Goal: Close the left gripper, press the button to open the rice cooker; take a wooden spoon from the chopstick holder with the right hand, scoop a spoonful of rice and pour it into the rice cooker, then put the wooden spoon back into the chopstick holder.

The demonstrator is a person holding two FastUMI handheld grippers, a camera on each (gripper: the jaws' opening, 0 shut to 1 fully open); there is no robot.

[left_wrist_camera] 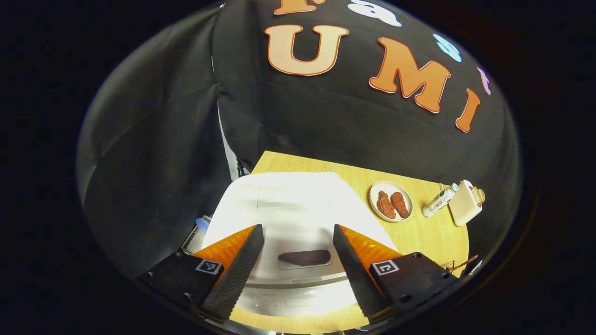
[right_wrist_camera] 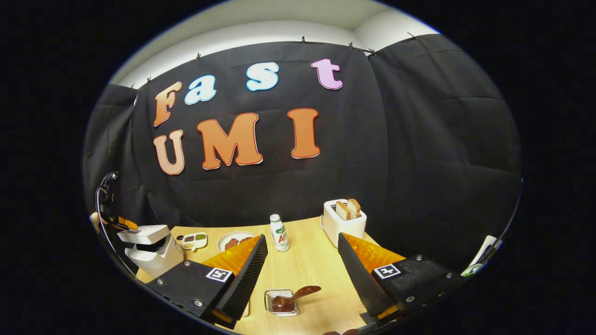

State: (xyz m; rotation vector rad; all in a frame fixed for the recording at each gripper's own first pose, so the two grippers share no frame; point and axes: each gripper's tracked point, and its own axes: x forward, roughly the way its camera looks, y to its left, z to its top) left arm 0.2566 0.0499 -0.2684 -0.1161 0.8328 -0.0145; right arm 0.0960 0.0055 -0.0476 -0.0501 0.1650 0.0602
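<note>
In the left gripper view the white rice cooker lies right under me, its dark button between the two fingers. My left gripper hovers open just above the lid. In the right gripper view the cooker stands at the table's far left, with a dark gap under its lid and the left gripper over it. A brown wooden spoon rests in a small wire chopstick holder just ahead of my right gripper, which is open and empty. A small tray of grains sits beside the cooker.
On the wooden table stand a plate with two brown meat pieces, a white bottle and a cream toaster with bread. Black cloth walls close the back and sides.
</note>
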